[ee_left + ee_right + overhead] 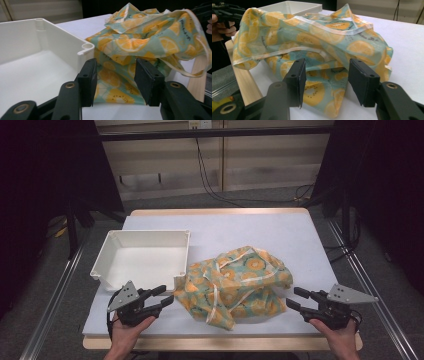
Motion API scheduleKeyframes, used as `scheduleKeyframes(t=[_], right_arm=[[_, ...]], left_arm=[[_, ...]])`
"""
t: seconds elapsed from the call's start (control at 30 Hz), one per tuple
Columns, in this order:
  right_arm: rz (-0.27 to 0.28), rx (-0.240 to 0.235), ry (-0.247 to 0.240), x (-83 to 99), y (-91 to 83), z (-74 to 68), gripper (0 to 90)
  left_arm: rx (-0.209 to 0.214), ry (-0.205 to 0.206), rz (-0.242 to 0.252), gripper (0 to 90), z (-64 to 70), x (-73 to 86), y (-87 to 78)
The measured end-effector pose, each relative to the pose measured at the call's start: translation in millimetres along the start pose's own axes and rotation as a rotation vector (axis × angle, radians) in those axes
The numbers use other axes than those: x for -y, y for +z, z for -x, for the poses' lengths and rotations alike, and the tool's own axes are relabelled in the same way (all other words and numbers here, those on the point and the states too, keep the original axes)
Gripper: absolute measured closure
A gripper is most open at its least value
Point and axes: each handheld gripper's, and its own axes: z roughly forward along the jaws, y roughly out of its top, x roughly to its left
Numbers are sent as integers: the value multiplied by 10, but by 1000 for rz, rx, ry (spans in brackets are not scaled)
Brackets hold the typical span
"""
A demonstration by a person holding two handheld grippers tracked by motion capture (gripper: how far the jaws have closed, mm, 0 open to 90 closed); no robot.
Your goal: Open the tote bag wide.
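Nearest the person, both hands are at the front edge of the surface, each with a claw aimed inward. The left claw is spread wide and holds nothing; in the left gripper view its jaws frame the near hem of the citrus-print cloth without touching it. The right claw is likewise released, just short of the cloth's right side, and the right gripper view shows open air between the jaws and the fabric. So nothing has been grasped yet. The cloth sits crumpled in a heap at mid-surface, pale trim strips looping across it. Beside it, to the left and farther back, the white plastic bin stands empty. By my reading the work is only at its start: grasping and everything after is still to come.
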Motion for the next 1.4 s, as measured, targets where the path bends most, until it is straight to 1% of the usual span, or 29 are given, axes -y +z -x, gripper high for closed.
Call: scheduleKeyframes(t=[0.07,0.1,0.17,0.27,0.3,0.33,0.37,0.4,0.43,0.47,0.5,0.53,0.57,0.6,0.63,0.67,0.77,0.8,0.83,0.87,0.93,1.03,1.1,1.13,1.27,1.3,1.33,1.37,1.4], right_arm=[[-3,-10,-8,-14,7,-24,488],[-4,-13,-15,-26,11,-35,502],[0,-16,-19,-54,17,-64,503],[-10,-12,-28,-93,45,-114,506],[-15,-22,-33,-107,60,-127,527],[-19,-36,-39,-119,74,-138,533],[-18,-44,-43,-133,94,-147,535],[-20,-51,-43,-149,113,-157,541],[-21,-57,-43,-173,136,-172,544],[-20,-66,-50,-189,151,-174,548],[-25,-69,-53,-211,166,-180,551],[-23,-72,-53,-237,185,-182,555],[-20,-77,-58,-252,197,-179,560],[-20,-79,-62,-273,216,-180,560],[-21,-79,-65,-293,236,-181,560],[-20,-87,-71,-310,258,-180,561],[-24,-95,-77,-354,327,-189,556],[-27,-97,-82,-376,359,-188,544],[-24,-99,-83,-392,388,-184,520],[-21,-100,-75,-409,415,-181,515],[-25,-105,-78,-434,467,-176,509],[-29,-119,-82,-487,562,-164,505],[-36,-127,-92,-527,615,-164,498],[-40,-132,-93,-544,641,-164,495],[-60,-148,-113,-583,754,-176,472],[-60,-154,-115,-583,781,-176,463],[-63,-164,-118,-581,814,-178,456],[-73,-159,-123,-583,832,-183,455],[-82,-159,-134,-588,863,-185,455]], left_arm=[[29,10,1,551,34,-12,13],[24,24,-9,550,49,-23,10],[42,13,-5,556,91,-27,26],[52,16,-25,550,118,-21,33],[60,7,-20,550,131,-24,37],[61,6,-23,550,139,-31,35],[71,3,-13,551,144,-41,42],[70,-5,-18,553,160,-58,46],[76,1,-25,553,163,-68,50],[89,-7,-20,553,184,-74,68],[90,8,-32,564,214,-89,84],[94,8,-34,583,235,-100,94],[113,16,-32,591,247,-116,112],[109,15,-35,599,272,-134,131],[118,19,-35,600,289,-153,150],[134,18,-27,606,311,-170,179],[157,36,-20,612,373,-245,271],[167,41,-18,612,391,-269,300],[165,53,-25,612,408,-293,318],[159,51,-27,612,422,-310,331],[185,42,-19,637,432,-349,368],[194,60,-23,658,453,-415,411],[204,61,-19,659,464,-455,422],[212,52,-9,660,479,-483,431],[233,75,-4,655,555,-551,496],[245,71,-1,651,571,-558,538],[250,72,-15,640,579,-570,570],[260,81,-9,629,592,-585,625],[251,85,-7,613,600,-592,651]])
